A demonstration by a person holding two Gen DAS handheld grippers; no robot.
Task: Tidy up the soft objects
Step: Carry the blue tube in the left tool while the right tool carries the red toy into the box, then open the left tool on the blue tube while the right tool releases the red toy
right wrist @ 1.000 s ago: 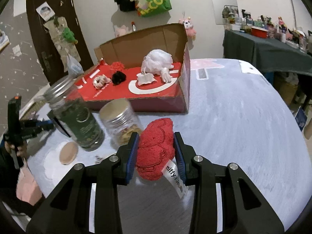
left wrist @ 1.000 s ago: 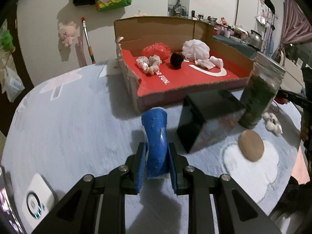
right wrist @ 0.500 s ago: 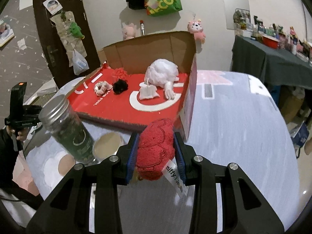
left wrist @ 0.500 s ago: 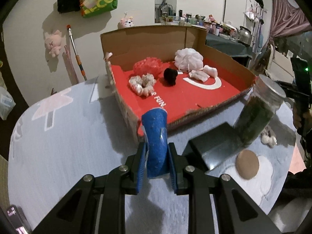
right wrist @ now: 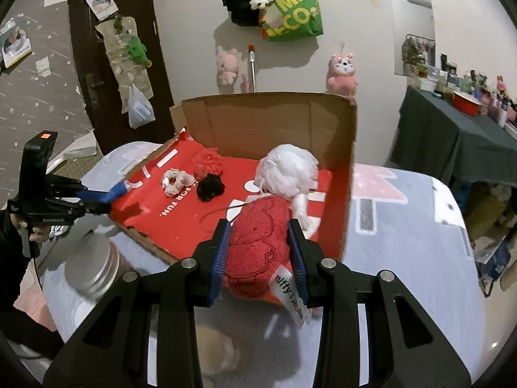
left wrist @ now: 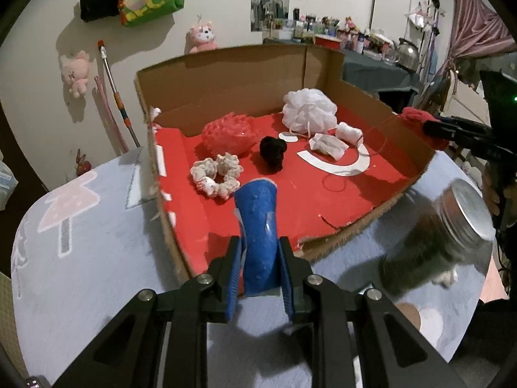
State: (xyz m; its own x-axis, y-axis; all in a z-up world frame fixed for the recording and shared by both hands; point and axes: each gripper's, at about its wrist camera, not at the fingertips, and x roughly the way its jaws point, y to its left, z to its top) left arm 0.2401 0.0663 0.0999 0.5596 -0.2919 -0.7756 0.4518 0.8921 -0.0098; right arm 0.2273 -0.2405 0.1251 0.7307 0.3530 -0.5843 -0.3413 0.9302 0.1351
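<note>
Jar lid (left wrist: 468, 210) in left view, miffy tag (right wrist: 292, 294) in right

A blue foam piece (left wrist: 258, 236) stands upright, pinched at lower centre. A red plush cloth (right wrist: 258, 242) with a white tag hangs clamped at centre, over the red-floored cardboard box (right wrist: 350, 168).

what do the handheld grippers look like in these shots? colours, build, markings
Both match: the left gripper and right gripper have matte black angular linkage arms with triangular cut-outs and silver round bolt heads at the pivots. The jaws carry blue ribbed pads. Seen from the right wrist view, the left unit has a black pistol-style handle with a boxy black block on top bearing an orange sticker; small white lettering, unreadable.
</note>
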